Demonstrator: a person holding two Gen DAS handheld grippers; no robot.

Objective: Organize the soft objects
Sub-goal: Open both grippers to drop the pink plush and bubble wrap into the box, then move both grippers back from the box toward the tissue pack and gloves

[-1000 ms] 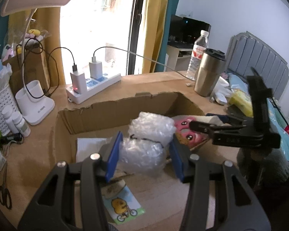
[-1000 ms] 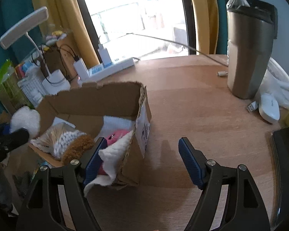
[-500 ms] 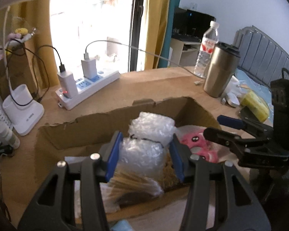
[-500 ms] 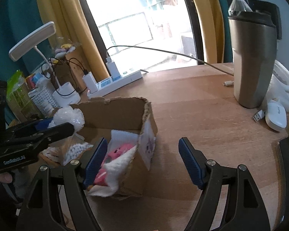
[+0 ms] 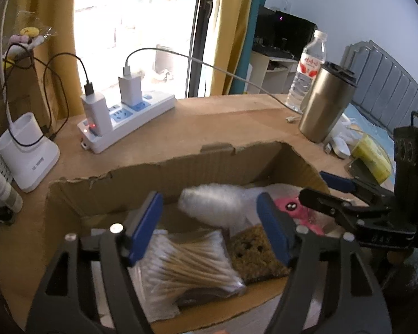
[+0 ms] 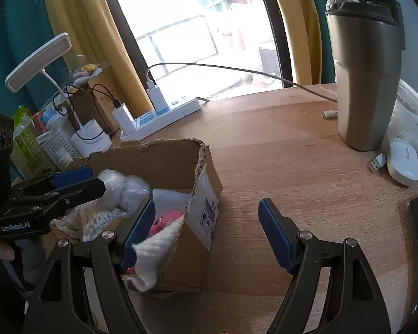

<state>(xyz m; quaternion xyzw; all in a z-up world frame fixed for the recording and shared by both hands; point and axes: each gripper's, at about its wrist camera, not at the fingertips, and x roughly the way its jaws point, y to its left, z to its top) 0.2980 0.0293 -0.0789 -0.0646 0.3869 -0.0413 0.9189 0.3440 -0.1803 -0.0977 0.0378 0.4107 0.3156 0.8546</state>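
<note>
An open cardboard box (image 5: pixel 158 172) stands on the wooden desk; it also shows in the right wrist view (image 6: pixel 164 156). My left gripper (image 5: pixel 210 229) is open above the box. A blurred wad of bubble wrap (image 5: pixel 214 204) sits just beyond its fingertips, free of the pads; it also shows in the right wrist view (image 6: pixel 125 186). In the box lie a bag of cotton swabs (image 5: pixel 186 264), a brown plush square (image 5: pixel 253 258), a pink plush toy (image 5: pixel 292 208) and a white fluffy cloth (image 6: pixel 156 250). My right gripper (image 6: pixel 207 232) is open and empty beside the box's right wall.
A white power strip (image 5: pixel 125 119) with chargers, a lamp base (image 5: pixel 28 150), a steel tumbler (image 5: pixel 326 103) and a water bottle (image 5: pixel 309 69) stand behind the box. A white mouse (image 6: pixel 404 161) and a USB plug lie right of the tumbler.
My left gripper opened and let go of the bubble wrap, which drops into the box. It had moved over the box. The right gripper drew back slightly and stayed open.
</note>
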